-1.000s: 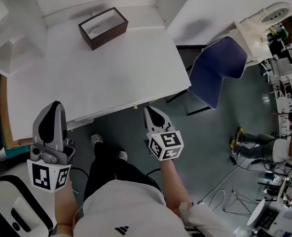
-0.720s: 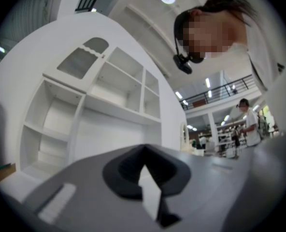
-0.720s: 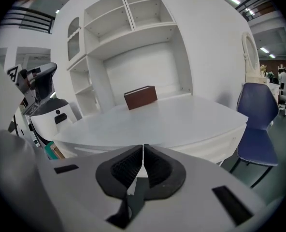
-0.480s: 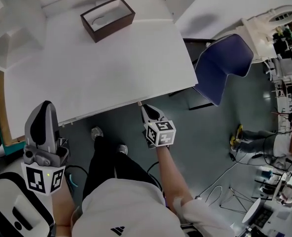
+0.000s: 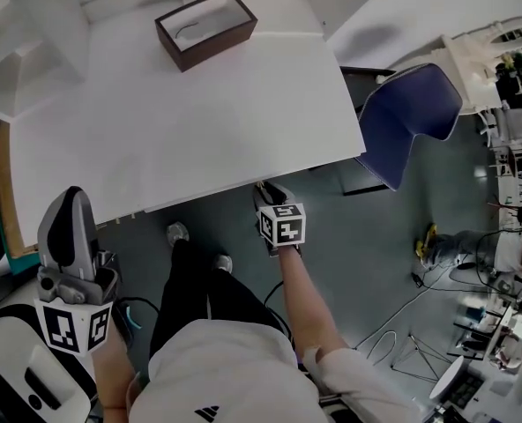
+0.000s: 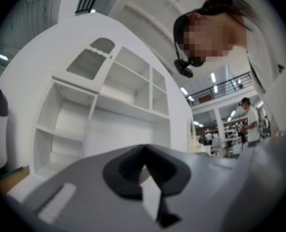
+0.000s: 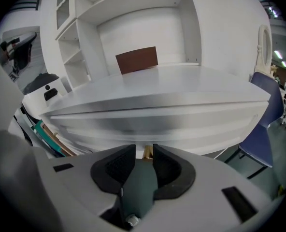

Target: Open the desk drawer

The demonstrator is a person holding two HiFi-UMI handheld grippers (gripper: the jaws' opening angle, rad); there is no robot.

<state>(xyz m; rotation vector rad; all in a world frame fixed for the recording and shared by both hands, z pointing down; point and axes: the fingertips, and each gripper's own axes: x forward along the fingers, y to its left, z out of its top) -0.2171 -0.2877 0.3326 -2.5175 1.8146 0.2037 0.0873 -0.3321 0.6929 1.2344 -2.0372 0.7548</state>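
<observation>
The white desk [image 5: 199, 130] fills the upper head view. In the right gripper view its drawer front [image 7: 152, 124] runs as a white band under the desktop. A small brass knob [image 7: 147, 152] pokes out below it. My right gripper [image 7: 144, 149] points at this knob just under the desk's front edge [image 5: 270, 189]. Its jaws have just been opening and stand a little apart. The knob shows in the gap at their tips, and the pads do not press on it. My left gripper [image 5: 67, 199] hangs off the desk's left front corner, shut and empty [image 6: 144, 149].
A dark brown open box [image 5: 205, 27] sits at the back of the desk. A blue chair [image 5: 411, 122] stands to the right. White shelves [image 7: 133, 13] rise behind the desk. My own legs and shoes [image 5: 177, 233] are under the desk edge. Cables lie on the floor at right.
My right gripper has sunk from above the desk edge to just below it and tipped further down. The left gripper has drifted slightly back and to the left.
</observation>
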